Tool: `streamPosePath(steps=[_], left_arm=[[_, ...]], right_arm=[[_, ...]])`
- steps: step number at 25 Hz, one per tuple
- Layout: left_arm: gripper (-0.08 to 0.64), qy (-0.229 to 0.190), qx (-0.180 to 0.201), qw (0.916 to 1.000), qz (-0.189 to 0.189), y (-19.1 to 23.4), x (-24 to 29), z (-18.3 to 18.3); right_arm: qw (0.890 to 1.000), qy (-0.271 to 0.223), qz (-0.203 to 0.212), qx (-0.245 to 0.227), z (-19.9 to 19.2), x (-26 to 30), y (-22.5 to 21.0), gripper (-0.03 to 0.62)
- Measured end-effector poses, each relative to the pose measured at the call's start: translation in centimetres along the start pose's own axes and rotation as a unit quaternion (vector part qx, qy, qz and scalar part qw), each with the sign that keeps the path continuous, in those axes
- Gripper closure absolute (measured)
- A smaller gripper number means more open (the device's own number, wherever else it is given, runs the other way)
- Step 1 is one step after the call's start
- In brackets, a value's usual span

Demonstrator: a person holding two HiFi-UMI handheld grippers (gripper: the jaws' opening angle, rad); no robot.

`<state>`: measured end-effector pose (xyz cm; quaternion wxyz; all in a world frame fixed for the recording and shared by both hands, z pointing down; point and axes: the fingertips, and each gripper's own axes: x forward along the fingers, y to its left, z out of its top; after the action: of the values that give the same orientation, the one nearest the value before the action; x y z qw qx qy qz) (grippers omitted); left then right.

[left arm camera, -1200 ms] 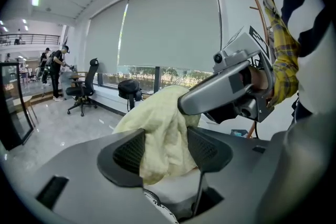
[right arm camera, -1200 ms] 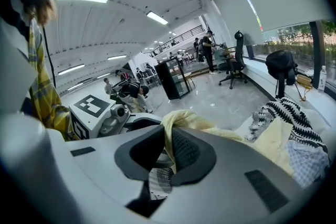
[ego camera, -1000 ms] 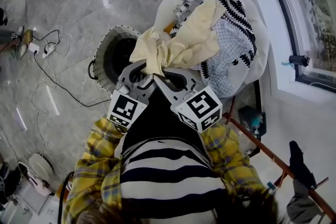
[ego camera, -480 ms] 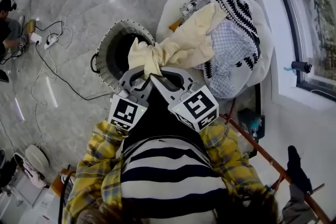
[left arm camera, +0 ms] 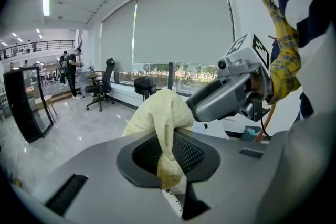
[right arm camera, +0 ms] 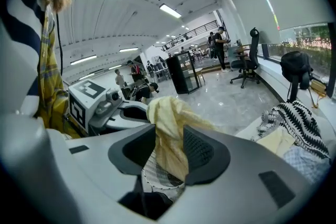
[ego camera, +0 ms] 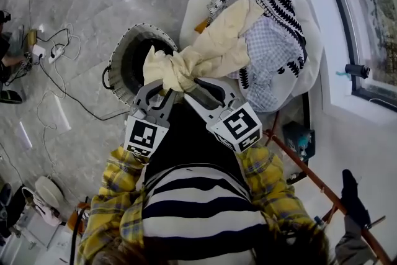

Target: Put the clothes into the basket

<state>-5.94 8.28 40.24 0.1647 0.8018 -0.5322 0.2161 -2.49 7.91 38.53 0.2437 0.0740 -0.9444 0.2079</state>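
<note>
Over the near rim of the round laundry basket (ego camera: 119, 65), the left gripper (ego camera: 164, 89) is pinching a pale yellow garment (ego camera: 208, 56) while the right gripper (ego camera: 190, 82), jaws just opening loosely around it, is apparently releasing, the drop needing its trailing end pulled in.

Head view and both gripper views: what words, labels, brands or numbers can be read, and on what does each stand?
No readable text in any view.
Left marker cube and right marker cube: black-and-white square patterns only, no letters or digits.
Cream garment and basket: no print or label shows.
</note>
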Motion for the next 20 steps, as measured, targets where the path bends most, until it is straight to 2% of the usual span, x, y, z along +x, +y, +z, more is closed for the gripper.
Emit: streamPosePath(steps=[4, 10, 14, 20], left_arm=[[0.500, -0.001, -0.035, 0.9992, 0.021, 1.5, 0.0, 0.0], [0.500, 0.012, -0.036, 0.9983, 0.044, 3.5, 0.0, 0.0], [0.500, 0.020, -0.051, 0.9968, 0.058, 3.9, 0.2, 0.2], [0.500, 0.037, -0.072, 0.9942, 0.071, 3.9, 0.4, 0.0]], right_arm=[[0.998, 0.043, -0.047, 0.002, -4.4, -0.8, -3.9, 0.397], [0.995, 0.065, -0.073, 0.019, -8.5, -1.0, -8.2, 0.377], [0.994, 0.082, -0.070, 0.013, -10.9, 0.1, -10.5, 0.373], [0.994, 0.107, -0.034, 0.001, -14.4, 3.5, -12.4, 0.351]])
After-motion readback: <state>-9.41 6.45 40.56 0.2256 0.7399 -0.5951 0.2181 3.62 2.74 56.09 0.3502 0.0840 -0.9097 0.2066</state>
